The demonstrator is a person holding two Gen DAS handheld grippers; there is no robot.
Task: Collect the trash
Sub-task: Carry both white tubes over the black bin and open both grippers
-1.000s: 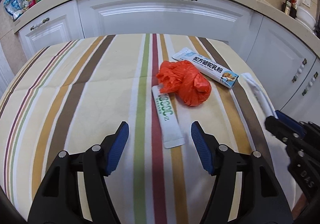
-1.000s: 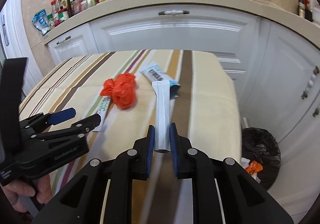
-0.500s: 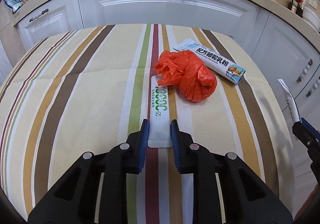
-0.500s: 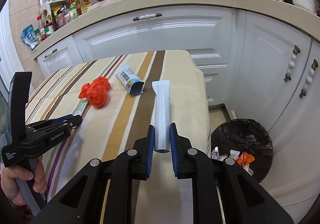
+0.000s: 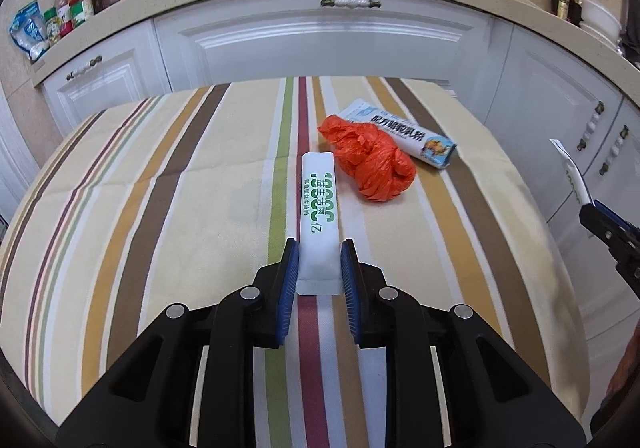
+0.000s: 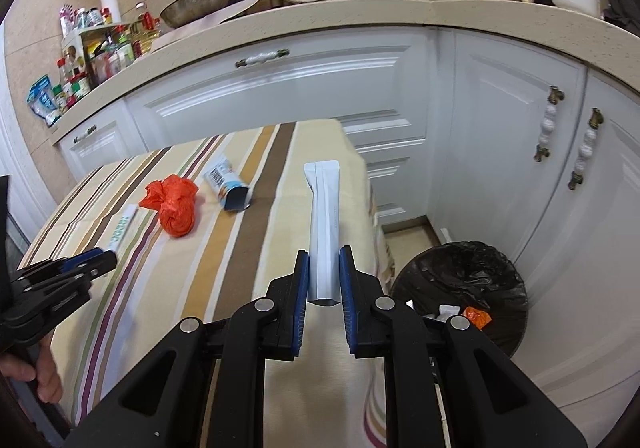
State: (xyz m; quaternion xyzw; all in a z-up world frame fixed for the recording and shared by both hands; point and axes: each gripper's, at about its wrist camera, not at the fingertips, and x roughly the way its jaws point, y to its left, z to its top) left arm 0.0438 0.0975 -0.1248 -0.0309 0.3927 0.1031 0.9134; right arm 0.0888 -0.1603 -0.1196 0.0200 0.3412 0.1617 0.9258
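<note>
Sachets, long axes pointing away, sit clamped in both: left hand-held gripper (image 5: 319,274) over desk (image 5: 160,207); right hand-held gripper (image 6: 324,282) nearer bin (image 6: 460,288), right.

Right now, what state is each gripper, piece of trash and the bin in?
left gripper: shut on green-print sachet.
right gripper: shut on plain white sachet, held in the air.
orange plastic bag: crumpled, lying on the striped tablecloth.
milk powder box: lying on its side behind the bag.
trash bin: open, black liner, some trash inside.
</note>
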